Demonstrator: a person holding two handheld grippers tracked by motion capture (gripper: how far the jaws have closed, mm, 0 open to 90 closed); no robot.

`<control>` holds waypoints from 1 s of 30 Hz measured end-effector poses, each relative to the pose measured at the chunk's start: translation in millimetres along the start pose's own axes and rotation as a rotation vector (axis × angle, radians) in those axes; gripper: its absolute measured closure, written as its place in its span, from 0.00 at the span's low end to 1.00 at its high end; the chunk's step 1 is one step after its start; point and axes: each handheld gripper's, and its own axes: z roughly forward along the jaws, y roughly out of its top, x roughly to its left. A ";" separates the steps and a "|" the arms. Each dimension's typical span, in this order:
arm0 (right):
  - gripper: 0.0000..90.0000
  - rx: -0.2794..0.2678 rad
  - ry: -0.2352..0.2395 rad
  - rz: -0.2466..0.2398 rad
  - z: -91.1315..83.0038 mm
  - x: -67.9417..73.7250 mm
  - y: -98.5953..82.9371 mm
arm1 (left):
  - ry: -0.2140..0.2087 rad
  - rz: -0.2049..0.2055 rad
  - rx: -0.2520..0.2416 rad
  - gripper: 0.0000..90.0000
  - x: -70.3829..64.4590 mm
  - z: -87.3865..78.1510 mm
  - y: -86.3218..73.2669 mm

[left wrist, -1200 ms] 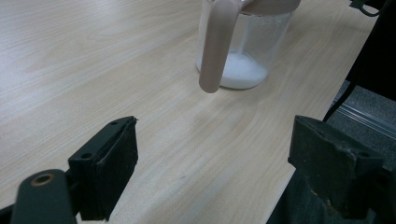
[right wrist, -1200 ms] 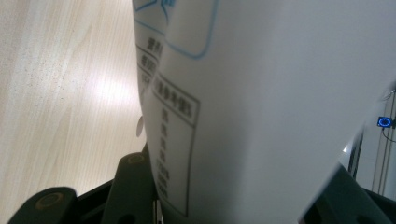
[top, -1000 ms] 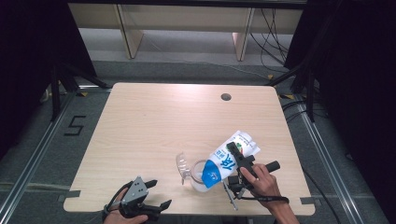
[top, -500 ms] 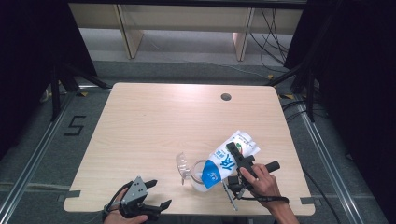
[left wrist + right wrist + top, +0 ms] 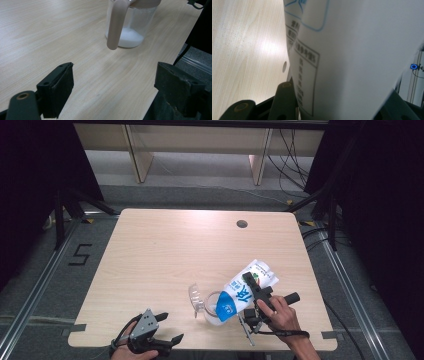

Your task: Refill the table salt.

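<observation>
A white and blue pouch (image 5: 243,291) is tilted with its blue end down over the mouth of a clear jar (image 5: 212,306). My right gripper (image 5: 256,295) is shut on the pouch's middle; the pouch's white printed side (image 5: 352,57) presses close between the jaws in the right gripper view. The jar (image 5: 130,25) holds white powder at its bottom, and its opened lid (image 5: 193,294) hangs to the left. My left gripper (image 5: 167,327) rests at the table's front edge, left of the jar, open with nothing between its fingers (image 5: 56,91).
The light wooden table (image 5: 175,250) has a round cable hole (image 5: 242,224) at the back right. A dark frame and cables stand around it, with a taped "5" on the floor (image 5: 80,255) at the left.
</observation>
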 end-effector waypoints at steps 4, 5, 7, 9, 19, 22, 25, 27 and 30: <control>0.65 -0.002 -0.005 -0.001 0.1 0.4 0.0 | -0.002 0.004 -0.007 0.17 -0.1 0.5 0.0; 0.65 0.003 -0.001 -0.004 0.0 0.3 0.1 | 0.002 0.008 -0.003 0.17 0.2 0.3 0.0; 0.65 0.005 -0.001 -0.002 -0.3 0.5 0.2 | 0.004 0.008 -0.003 0.17 0.1 0.2 0.1; 0.65 0.014 0.005 0.005 -0.7 0.8 0.2 | 0.006 0.008 -0.001 0.17 0.0 0.0 0.1; 0.66 0.020 0.005 0.004 -1.0 0.4 0.3 | 0.009 0.004 0.000 0.17 -0.3 -0.1 0.0; 0.66 0.015 -0.005 -0.012 -1.1 -1.1 0.5 | 0.006 0.009 -0.001 0.17 0.1 0.1 0.1; 0.66 0.027 0.004 0.001 -1.8 0.2 0.6 | 0.002 0.008 -0.004 0.17 0.2 0.3 0.0; 0.66 0.030 0.003 0.006 -2.2 0.5 0.6 | 0.007 0.008 0.001 0.17 -0.1 -0.1 0.1; 0.66 0.003 -0.021 -0.046 -0.9 -3.5 1.1 | 0.000 0.008 -0.004 0.17 0.4 0.3 0.0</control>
